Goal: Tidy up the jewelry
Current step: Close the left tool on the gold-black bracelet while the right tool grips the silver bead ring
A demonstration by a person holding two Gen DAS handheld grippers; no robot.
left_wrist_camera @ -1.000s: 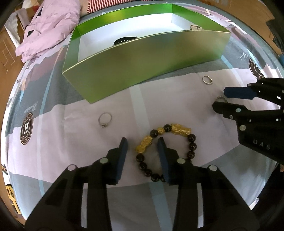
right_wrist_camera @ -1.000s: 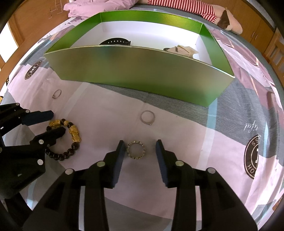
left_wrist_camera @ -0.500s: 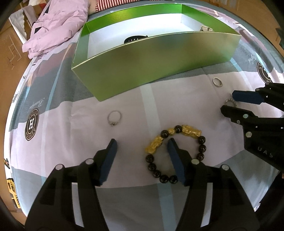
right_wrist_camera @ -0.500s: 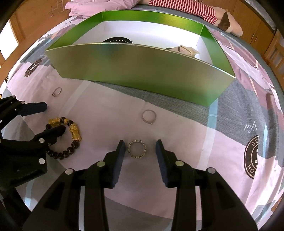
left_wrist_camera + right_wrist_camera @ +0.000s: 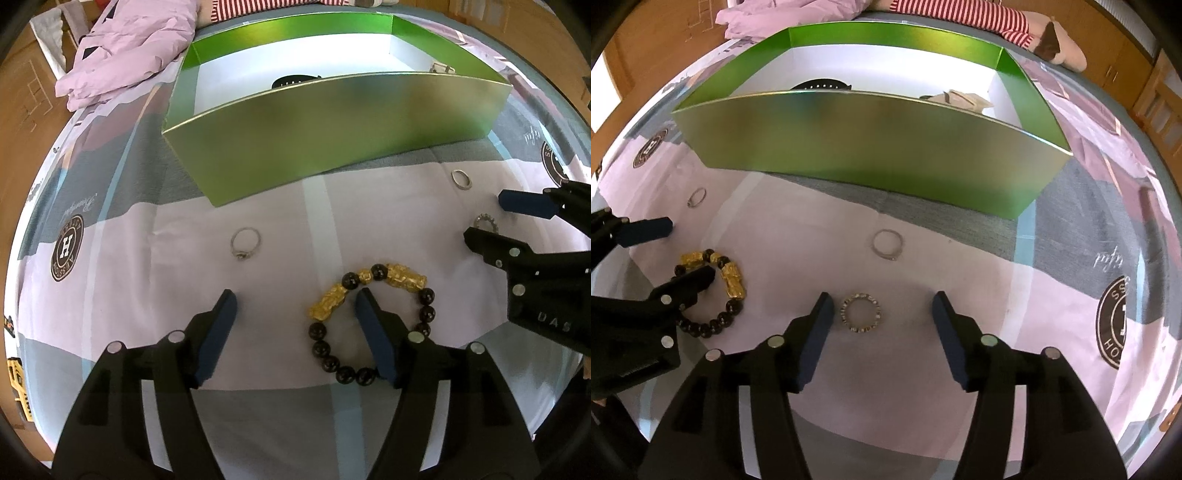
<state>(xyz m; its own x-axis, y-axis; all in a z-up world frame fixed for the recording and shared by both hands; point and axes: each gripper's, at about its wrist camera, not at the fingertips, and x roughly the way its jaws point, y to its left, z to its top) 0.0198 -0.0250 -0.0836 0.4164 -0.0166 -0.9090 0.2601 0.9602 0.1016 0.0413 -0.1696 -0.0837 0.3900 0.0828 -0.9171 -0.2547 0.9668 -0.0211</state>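
On a patterned bedsheet [image 5: 122, 295] before a green box [image 5: 332, 129], both grippers' jaws are opening, ungripping: left [image 5: 295, 301] beside the bracelet [image 5: 373, 317], right [image 5: 882, 306] around a ring [image 5: 860, 313]

The bedsheet [image 5: 979, 266] (pink-and-grey) carries a green box [image 5: 871, 144], bead bracelet [image 5: 369, 314], three rings.

Left wrist view: close, steeply down along its fingers. Right wrist view: same tilt, alongside. Shared: green box [image 5: 332, 125] [image 5: 871, 144], bead bracelet [image 5: 369, 317] [image 5: 713, 291], each other's gripper.
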